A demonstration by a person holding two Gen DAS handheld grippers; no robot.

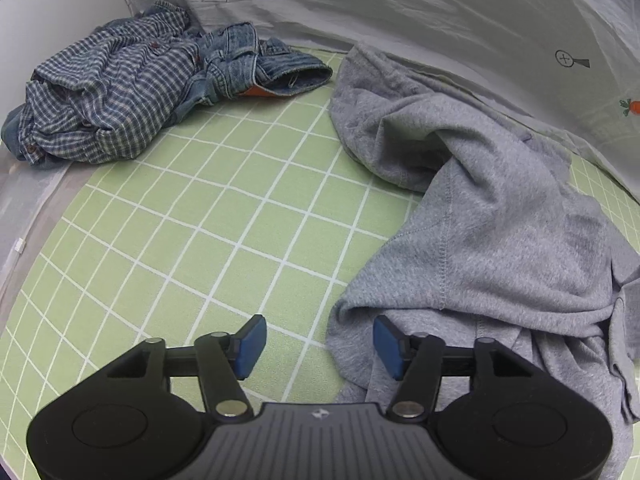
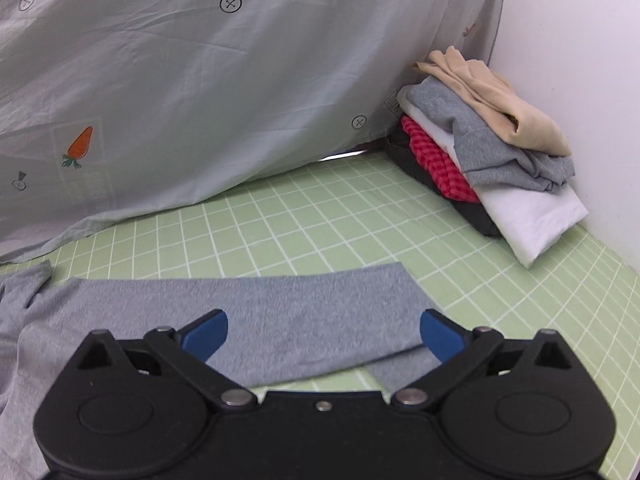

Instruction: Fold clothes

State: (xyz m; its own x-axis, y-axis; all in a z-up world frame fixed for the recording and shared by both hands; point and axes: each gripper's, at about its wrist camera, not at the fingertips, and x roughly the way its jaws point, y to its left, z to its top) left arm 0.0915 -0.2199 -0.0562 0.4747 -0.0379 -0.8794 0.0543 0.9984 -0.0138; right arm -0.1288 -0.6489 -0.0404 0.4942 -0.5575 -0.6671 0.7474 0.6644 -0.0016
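A pale green mat (image 1: 224,208) ruled with a white grid covers the worktop, backed by a thin, creased grey sheet (image 2: 168,92) printed with carrots and cross-marked circles, and a plain white wall (image 2: 568,80) at the right edge. A soft grey sweatshirt (image 1: 480,216) lies rumpled across the middle of the mat, one sleeve (image 2: 256,320) stretched flat toward the right. The left gripper (image 1: 319,346), blue pads spread wide, hangs at the sweatshirt's bunched near hem, its right pad apparently over the cloth. The right gripper (image 2: 324,334), likewise spread and holding nothing, sits above the flat sleeve. At the far-left corner a checked shirt (image 1: 108,88) is heaped with crumpled blue denim (image 1: 256,64). At the far-right corner stands a folded stack (image 2: 492,148): beige on top, then grey, white, red stripes and something dark, possibly black, beneath.
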